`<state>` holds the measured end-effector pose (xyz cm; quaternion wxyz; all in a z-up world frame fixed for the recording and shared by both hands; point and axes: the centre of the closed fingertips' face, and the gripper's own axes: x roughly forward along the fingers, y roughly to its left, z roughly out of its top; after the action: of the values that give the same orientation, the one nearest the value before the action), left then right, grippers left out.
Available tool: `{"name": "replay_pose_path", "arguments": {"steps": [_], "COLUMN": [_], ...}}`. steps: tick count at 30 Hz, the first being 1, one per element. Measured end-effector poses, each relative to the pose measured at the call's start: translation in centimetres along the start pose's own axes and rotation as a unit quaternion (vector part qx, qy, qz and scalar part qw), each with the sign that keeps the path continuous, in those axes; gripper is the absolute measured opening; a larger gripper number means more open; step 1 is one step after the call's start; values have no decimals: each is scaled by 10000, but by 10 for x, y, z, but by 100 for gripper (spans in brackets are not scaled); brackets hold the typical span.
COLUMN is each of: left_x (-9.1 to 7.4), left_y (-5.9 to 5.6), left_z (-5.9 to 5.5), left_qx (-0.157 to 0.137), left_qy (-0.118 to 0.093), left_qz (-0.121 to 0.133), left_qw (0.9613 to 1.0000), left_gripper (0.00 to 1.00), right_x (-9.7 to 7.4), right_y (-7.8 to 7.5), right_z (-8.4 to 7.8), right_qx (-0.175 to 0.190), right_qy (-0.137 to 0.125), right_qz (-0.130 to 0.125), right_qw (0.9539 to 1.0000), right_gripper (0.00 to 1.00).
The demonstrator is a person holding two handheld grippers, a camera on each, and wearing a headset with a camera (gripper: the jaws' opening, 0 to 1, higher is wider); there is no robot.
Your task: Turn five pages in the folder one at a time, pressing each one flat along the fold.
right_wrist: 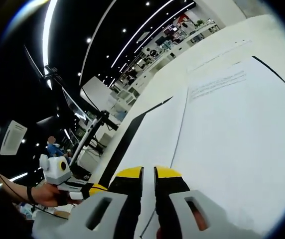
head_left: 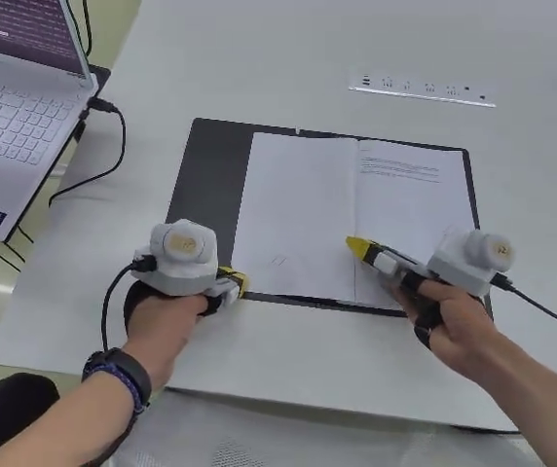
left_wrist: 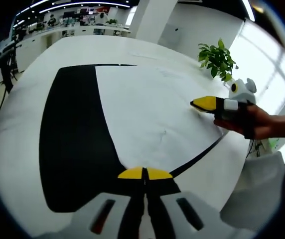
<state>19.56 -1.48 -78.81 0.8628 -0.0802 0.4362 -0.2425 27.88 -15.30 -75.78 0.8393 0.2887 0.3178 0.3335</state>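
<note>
A black folder (head_left: pixel 210 175) lies open on the white table, with white pages (head_left: pixel 298 214) spread flat and a printed page (head_left: pixel 410 204) on the right. My left gripper (head_left: pixel 232 283) is shut and rests at the folder's near left corner, its yellow tips (left_wrist: pixel 144 174) over the black cover (left_wrist: pixel 72 149) beside the white page (left_wrist: pixel 147 109). My right gripper (head_left: pixel 358 247) is shut with nothing in it, its yellow tips (right_wrist: pixel 147 175) low over the fold (right_wrist: pixel 180 129) near the pages' near edge. The right gripper (left_wrist: pixel 207 103) also appears in the left gripper view.
An open laptop (head_left: pixel 16 107) stands at the far left with a black cable (head_left: pixel 113 146) trailing toward the folder. A white power strip (head_left: pixel 423 89) is set in the table at the back. The table's near edge runs just under my hands.
</note>
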Motion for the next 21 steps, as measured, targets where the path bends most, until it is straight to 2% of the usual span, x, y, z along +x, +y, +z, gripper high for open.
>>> {"name": "replay_pose_path", "arguments": {"steps": [2, 6, 10, 13, 21], "left_x": [1, -1, 1, 3, 4], "left_y": [3, 0, 2, 4, 4], "left_z": [2, 2, 3, 2, 3], "left_qx": [-88, -157, -187, -207, -208], "left_qy": [-15, -59, -40, -53, -56], "left_qz": [-9, -37, -54, -28, -20], "left_qw": [10000, 9999, 9998, 9998, 9998], "left_gripper": [0, 0, 0, 0, 0], "right_x": [8, 24, 33, 37, 41], "right_y": [-3, -12, -20, -26, -20], "right_z": [9, 22, 34, 32, 35], "right_qx": [-4, 14, 45, -60, -25], "right_qy": [-53, -93, -193, -57, -90], "right_qz": [31, 4, -81, -172, 14], "right_qw": [10000, 10000, 9998, 9998, 10000], "right_gripper": [5, 3, 0, 0, 0]}}
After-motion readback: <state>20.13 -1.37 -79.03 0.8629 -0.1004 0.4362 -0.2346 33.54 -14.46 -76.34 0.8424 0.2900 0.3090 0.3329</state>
